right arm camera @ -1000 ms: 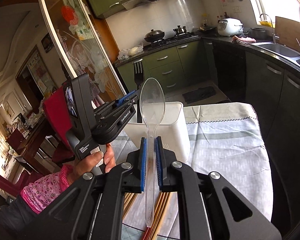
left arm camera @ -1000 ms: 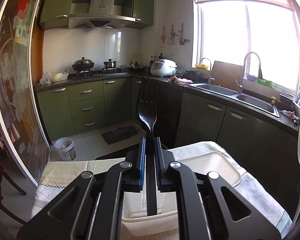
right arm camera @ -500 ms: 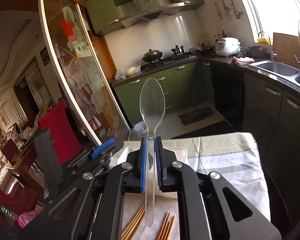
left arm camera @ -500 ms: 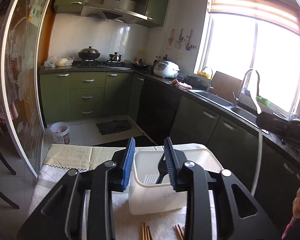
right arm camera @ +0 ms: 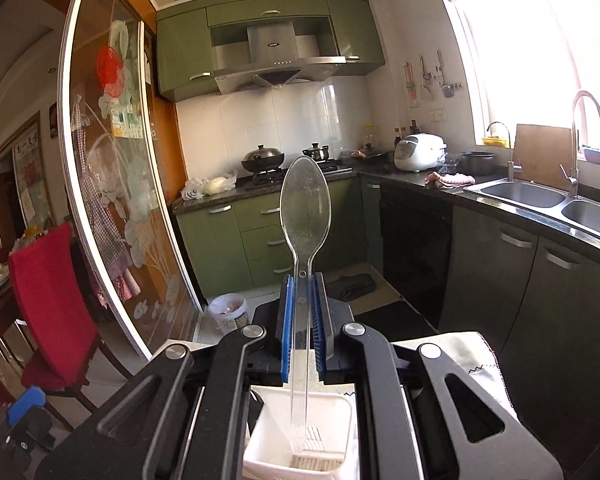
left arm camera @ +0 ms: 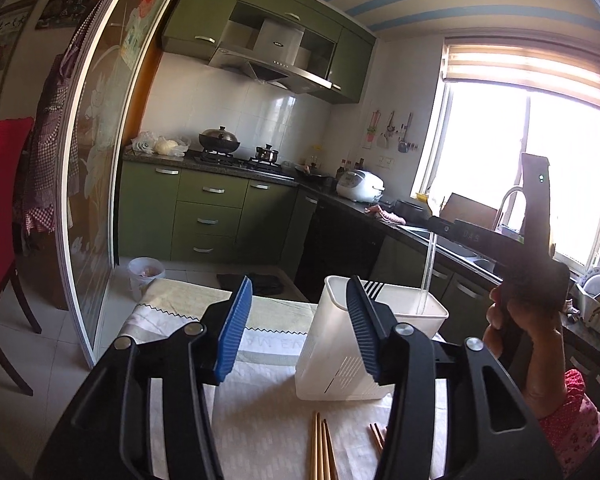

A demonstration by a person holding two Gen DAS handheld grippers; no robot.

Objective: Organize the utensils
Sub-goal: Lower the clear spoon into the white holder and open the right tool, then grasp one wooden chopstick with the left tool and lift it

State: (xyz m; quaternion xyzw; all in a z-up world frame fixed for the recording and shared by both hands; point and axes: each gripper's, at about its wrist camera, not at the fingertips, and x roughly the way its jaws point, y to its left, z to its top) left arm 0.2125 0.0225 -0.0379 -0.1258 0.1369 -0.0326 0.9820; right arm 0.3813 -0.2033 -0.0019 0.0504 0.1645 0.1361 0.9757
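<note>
White holder, left wrist view: the utensil holder (left arm camera: 364, 344) stands on the clothed table (left arm camera: 260, 412), its rim right of the free gap between the blue pads.
Left gripper (left arm camera: 298, 328): jaws opening, nothing between them; fork tines (left arm camera: 374, 289) poke up inside the holder.
Chopsticks (left arm camera: 320, 448): flat on the cloth, near the holder's base.
Right wrist view, right gripper (right arm camera: 303, 316): clamped on the clear spoon (right arm camera: 305, 216), bowl upward, handle tip down inside the holder's open mouth.
</note>
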